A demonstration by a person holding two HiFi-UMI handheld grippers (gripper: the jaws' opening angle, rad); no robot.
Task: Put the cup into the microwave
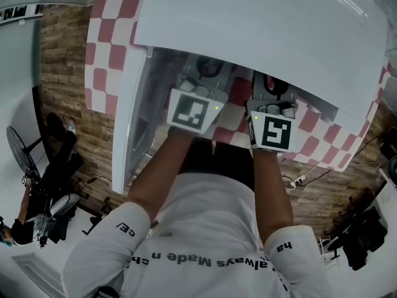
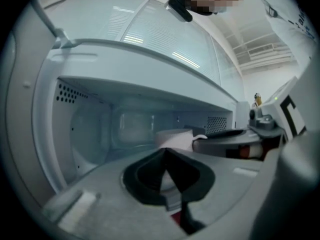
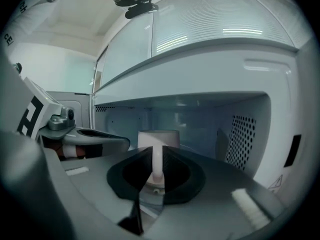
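A white microwave [image 1: 260, 36] stands with its door [image 1: 132, 129] swung open to the left. Both grippers reach into its opening. In the right gripper view a white cup [image 3: 158, 138] stands upright inside the cavity. Its handle is a pale vertical strip pinched between the jaws of my right gripper [image 3: 157, 160]. The left gripper [image 2: 165, 156] hovers just left of the cup [image 2: 175, 137] with its jaws closed to a point and nothing in them. The head view hides the cup under the microwave's top, showing only the left gripper [image 1: 205, 82] and the right gripper [image 1: 276, 95].
The cavity's perforated right wall [image 3: 245, 134] is close to the cup. Its left wall [image 2: 67, 134] and back wall lie further off. A red-and-white checkered cloth [image 1: 105, 54] covers the table under the microwave. A fan [image 1: 18, 148] and cables sit on the wooden floor.
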